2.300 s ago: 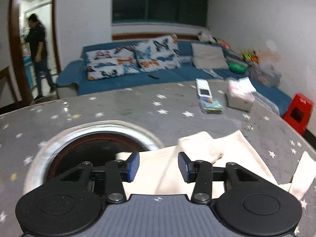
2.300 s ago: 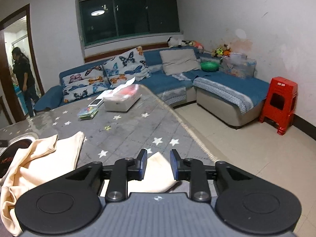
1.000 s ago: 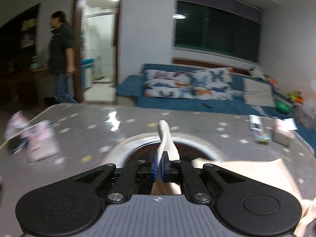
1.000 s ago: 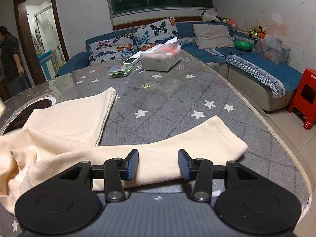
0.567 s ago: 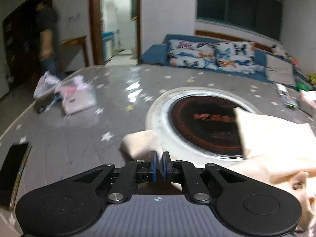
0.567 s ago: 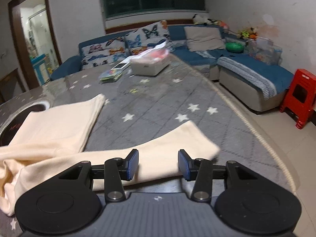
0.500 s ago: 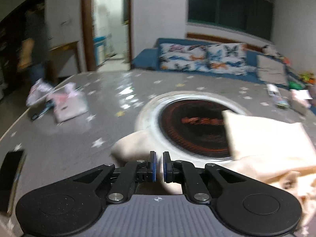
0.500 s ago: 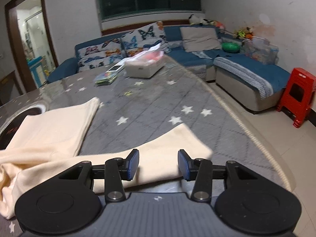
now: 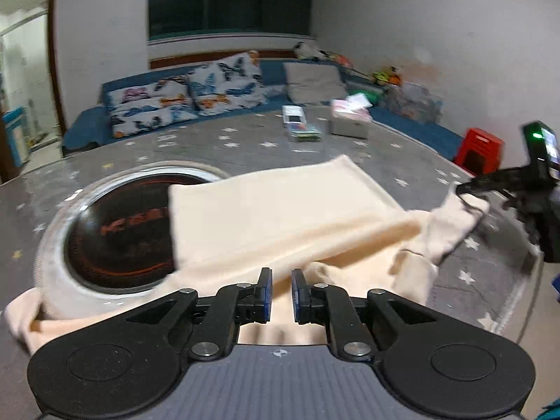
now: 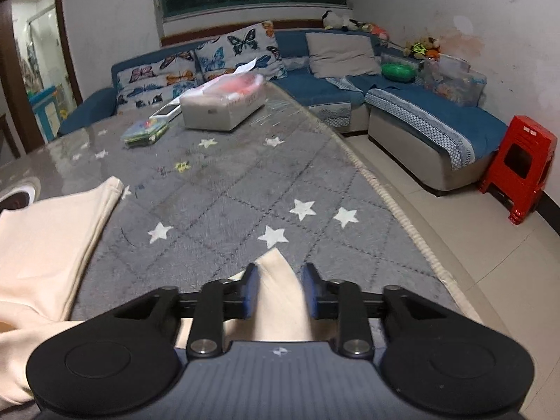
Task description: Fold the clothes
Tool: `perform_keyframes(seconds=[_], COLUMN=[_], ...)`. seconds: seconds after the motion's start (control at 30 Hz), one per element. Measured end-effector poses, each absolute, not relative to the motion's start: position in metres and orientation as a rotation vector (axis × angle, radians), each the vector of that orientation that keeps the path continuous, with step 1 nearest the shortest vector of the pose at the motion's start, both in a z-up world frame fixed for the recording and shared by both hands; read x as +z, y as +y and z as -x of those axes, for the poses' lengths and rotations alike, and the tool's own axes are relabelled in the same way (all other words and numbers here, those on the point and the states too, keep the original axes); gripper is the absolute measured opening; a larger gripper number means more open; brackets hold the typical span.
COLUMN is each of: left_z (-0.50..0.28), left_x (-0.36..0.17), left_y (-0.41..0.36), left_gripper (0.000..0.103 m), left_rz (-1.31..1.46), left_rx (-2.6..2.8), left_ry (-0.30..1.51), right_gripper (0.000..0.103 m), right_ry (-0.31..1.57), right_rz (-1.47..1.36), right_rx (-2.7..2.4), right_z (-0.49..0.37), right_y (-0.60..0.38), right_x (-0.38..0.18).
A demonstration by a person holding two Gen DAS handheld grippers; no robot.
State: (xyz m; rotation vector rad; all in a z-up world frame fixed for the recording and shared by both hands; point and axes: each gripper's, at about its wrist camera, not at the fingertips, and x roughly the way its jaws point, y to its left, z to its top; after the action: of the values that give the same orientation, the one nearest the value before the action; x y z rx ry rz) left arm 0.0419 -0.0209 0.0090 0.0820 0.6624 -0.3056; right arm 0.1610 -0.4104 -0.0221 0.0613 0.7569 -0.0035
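A cream garment [image 9: 280, 217] lies spread and rumpled on the grey star-patterned table cover [image 9: 217, 143], partly over a round cooktop [image 9: 115, 234]. My left gripper [image 9: 281, 292] is slightly open just above the garment's near folds, holding nothing. My right gripper [image 10: 280, 288] is open, its jaws either side of the garment's sleeve end [image 10: 276, 280], which lies on the table cover [image 10: 245, 196]. The right gripper also shows in the left wrist view [image 9: 469, 192], at the sleeve tip [image 9: 458, 224]. More of the garment [image 10: 42, 245] lies at the left in the right wrist view.
A tissue box [image 10: 224, 105], a phone [image 10: 164, 112] and a small packet [image 10: 143, 133] sit at the table's far side. The table's curved edge [image 10: 402, 217] runs on the right, with floor, a red stool [image 10: 518, 164] and a blue sofa [image 10: 420, 112] beyond.
My left gripper let go of the garment's left sleeve, opened slightly and swung right over the garment body. My right gripper moved forward so the sleeve end sits between its jaws, which narrowed.
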Motion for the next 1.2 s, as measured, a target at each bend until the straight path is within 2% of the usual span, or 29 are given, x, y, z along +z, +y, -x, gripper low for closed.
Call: perform_keyframes(seconds=[0.03, 0.07, 0.3, 0.37, 0.43, 0.5, 0.8, 0.87, 1.0, 1.07, 1.1, 1.13, 1.2], left_z=[-0.043, -0.044, -0.053, -0.056, -0.056, -0.053, -0.009, -0.01, -0.029, -0.038, -0.042, -0.046, -0.052], left_x=[0.008, 0.006, -0.007, -0.012, -0.017, -0.019, 0.004, 0.004, -0.002, -0.006, -0.009, -0.011, -0.018], left_y=[-0.023, -0.025, -0.038, -0.039, -0.039, -0.039, -0.03, -0.032, -0.036, -0.041, -0.043, -0.045, -0.052], left_gripper=[0.026, 0.028, 0.029, 0.027, 0.006, 0.001, 0.0, 0.0, 0.007, 0.024, 0.04, 0.044, 0.044], left_rz=[-0.092, -0.102, -0.156, -0.155, -0.157, -0.157, -0.206, -0.241, -0.216, -0.211, -0.214, -0.22, -0.249], left_rx=[-0.317, -0.326, -0.364, -0.379, -0.395, -0.413, -0.522, -0.51, -0.434, -0.428, -0.422, -0.412, -0.382], left_ry=[0.661, 0.662, 0.67, 0.683, 0.691, 0.69, 0.623, 0.612, 0.626, 0.636, 0.642, 0.645, 0.644], right_gripper=[0.011, 0.011, 0.008, 0.008, 0.009, 0.011, 0.016, 0.022, 0.028, 0.034, 0.036, 0.037, 0.037], right_ry=[0.759, 0.749, 0.523, 0.452, 0.428, 0.446, 0.57, 0.576, 0.59, 0.598, 0.601, 0.604, 0.61], right_rz=[-0.054, -0.05, -0.091, -0.121, -0.133, -0.137, -0.175, -0.171, -0.163, -0.155, -0.148, -0.137, -0.121], right_rx=[0.002, 0.008, 0.047, 0.048, 0.028, -0.007, -0.154, -0.121, -0.023, 0.032, 0.062, 0.093, 0.15], right_z=[-0.164, -0.164, -0.131, -0.113, -0.095, -0.08, -0.031, -0.029, -0.036, -0.046, -0.049, -0.052, -0.057], right_y=[-0.41, -0.408, -0.413, -0.422, -0.433, -0.446, -0.483, -0.476, -0.451, -0.434, -0.425, -0.416, -0.399], right_x=[-0.024, -0.021, 0.029, 0.043, 0.045, 0.04, 0.009, 0.008, 0.006, 0.007, 0.007, 0.008, 0.011])
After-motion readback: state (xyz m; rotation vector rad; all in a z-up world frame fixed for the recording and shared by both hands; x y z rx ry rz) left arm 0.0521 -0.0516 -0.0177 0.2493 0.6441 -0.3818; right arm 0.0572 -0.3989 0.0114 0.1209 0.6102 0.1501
